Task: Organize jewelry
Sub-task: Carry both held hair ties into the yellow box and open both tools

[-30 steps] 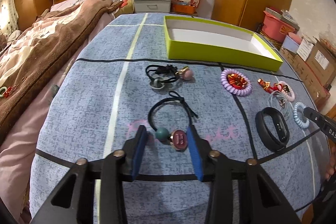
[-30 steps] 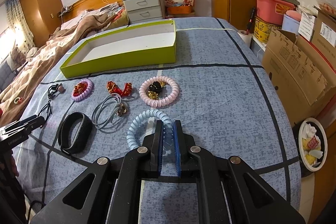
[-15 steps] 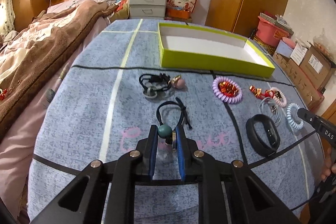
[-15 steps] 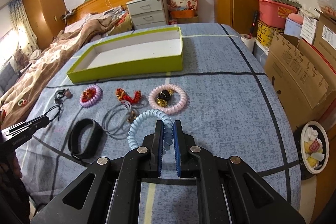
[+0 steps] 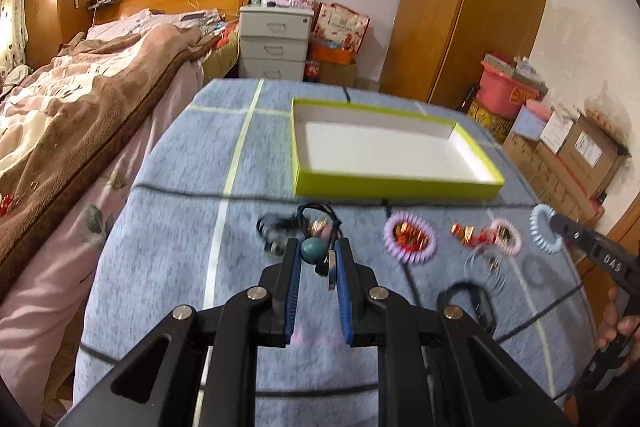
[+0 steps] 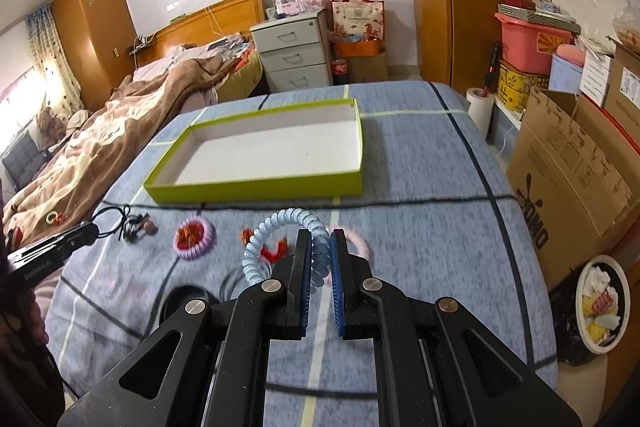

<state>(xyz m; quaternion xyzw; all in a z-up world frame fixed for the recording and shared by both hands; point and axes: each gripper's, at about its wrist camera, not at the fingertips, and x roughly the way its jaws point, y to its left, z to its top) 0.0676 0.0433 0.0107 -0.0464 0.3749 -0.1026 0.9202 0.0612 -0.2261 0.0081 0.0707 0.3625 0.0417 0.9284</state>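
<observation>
My left gripper (image 5: pixel 317 251) is shut on a black hair tie with a teal bead (image 5: pixel 313 249) and holds it above the blue cloth. My right gripper (image 6: pixel 320 247) is shut on a light blue coil hair tie (image 6: pixel 280 227), also lifted; that tie shows at the right of the left wrist view (image 5: pixel 544 233). The open green box (image 5: pixel 384 187) (image 6: pixel 256 187) with a white floor lies beyond both grippers. On the cloth lie a purple coil tie (image 5: pixel 409 239) (image 6: pixel 194 238), a pink coil tie (image 5: pixel 506 237), a red ornament (image 5: pixel 464 231), another black tie (image 5: pixel 276 229) and a black band (image 5: pixel 466 301).
A bed with a brown blanket (image 5: pixel 80 115) runs along the left of the table. A white drawer unit (image 5: pixel 274 43) stands behind. Cardboard boxes (image 6: pixel 568 163) and a bin (image 6: pixel 600 303) stand to the right of the table's edge.
Both grippers have risen and moved toward the green box, each carrying its hair tie. The left closed on the teal-bead tie one second ago and lifted it off the cloth.
</observation>
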